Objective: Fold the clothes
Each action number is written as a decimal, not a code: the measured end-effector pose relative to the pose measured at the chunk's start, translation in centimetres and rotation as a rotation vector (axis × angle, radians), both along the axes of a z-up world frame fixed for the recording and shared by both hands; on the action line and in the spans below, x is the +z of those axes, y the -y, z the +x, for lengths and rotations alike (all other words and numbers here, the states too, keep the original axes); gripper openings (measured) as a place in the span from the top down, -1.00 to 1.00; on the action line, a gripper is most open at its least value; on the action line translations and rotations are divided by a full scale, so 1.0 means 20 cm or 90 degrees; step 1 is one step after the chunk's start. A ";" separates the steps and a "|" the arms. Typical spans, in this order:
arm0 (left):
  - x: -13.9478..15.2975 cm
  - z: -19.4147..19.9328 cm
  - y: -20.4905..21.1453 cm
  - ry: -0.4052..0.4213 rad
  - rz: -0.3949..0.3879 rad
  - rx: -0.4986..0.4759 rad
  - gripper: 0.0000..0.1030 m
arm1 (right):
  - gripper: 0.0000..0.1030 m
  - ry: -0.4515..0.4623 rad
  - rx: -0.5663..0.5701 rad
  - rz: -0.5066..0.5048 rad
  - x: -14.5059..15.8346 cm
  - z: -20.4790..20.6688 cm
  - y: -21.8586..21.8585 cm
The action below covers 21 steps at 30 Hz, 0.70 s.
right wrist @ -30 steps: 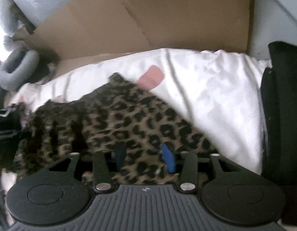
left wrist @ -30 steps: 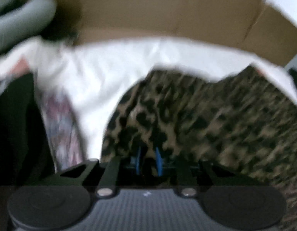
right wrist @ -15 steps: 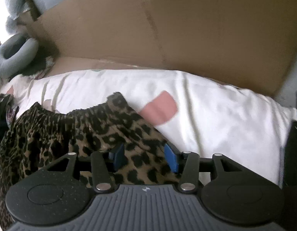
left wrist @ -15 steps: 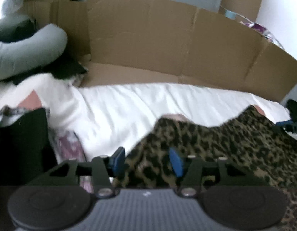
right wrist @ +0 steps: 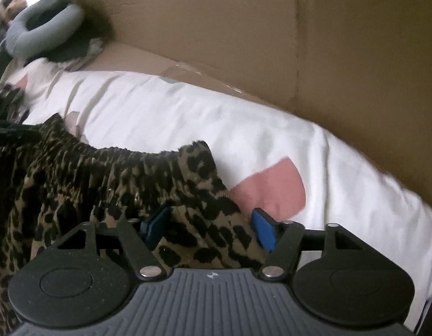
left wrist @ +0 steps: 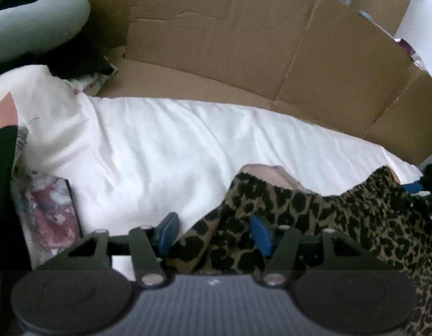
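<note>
A leopard-print garment (left wrist: 341,218) with a gathered elastic waistband (right wrist: 126,154) lies spread on a white sheet (left wrist: 165,140). My left gripper (left wrist: 213,231) is open, its blue pads apart, with the garment's left corner lying between them. My right gripper (right wrist: 210,229) is open too, and the garment's right corner lies between its blue pads. The sheet also shows in the right wrist view (right wrist: 216,112), with a pink patch (right wrist: 271,190) just beyond the cloth.
A tall cardboard wall (left wrist: 243,42) runs behind the sheet, and also shows in the right wrist view (right wrist: 271,28). A grey neck pillow (right wrist: 42,30) and dark clothes lie at the far left. A floral cloth (left wrist: 50,215) and a black item (left wrist: 3,196) lie left of my left gripper.
Both grippers have opened. The garment, held up and moving a second ago, now lies flat on the sheet. Both cameras have come lower and closer to the cloth.
</note>
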<state>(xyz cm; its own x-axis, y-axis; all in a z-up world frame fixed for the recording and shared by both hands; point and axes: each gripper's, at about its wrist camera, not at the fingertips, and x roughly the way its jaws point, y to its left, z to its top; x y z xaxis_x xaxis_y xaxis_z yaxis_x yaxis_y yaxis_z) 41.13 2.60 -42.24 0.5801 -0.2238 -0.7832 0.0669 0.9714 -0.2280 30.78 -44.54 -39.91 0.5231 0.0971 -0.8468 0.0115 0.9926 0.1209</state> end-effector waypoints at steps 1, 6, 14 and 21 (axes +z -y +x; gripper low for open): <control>0.00 0.00 0.00 0.004 -0.005 -0.008 0.24 | -0.10 0.001 0.008 0.004 0.01 0.01 0.00; 0.05 -0.03 0.05 0.023 0.028 -0.036 0.66 | 0.75 0.001 0.033 0.005 0.03 0.04 -0.01; 0.13 -0.08 0.12 0.096 0.037 -0.018 0.73 | 0.87 0.045 0.010 -0.080 0.15 0.01 -0.05; 0.13 -0.05 0.16 0.116 0.059 -0.027 0.72 | 0.88 0.053 -0.021 -0.134 0.14 0.02 -0.07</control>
